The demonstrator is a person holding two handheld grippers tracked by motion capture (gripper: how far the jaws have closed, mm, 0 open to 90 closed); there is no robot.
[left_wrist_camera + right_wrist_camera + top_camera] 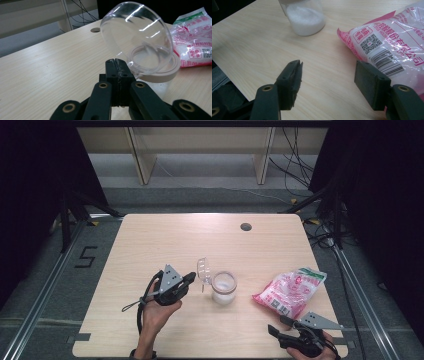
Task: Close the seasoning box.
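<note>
Surface: pale wood table [150,240], your forearms entering from the near edge.
Left gripper [117,65]: your jaws are pressed together, pinching the rim tab of the clear domed lid [140,37].
Lid: tilted, hinged open above the jar [223,288] of white granules mid-table.
Right gripper [327,75]: your jaws are spread, holding nothing, just beside the pink bag [392,40].
</note>
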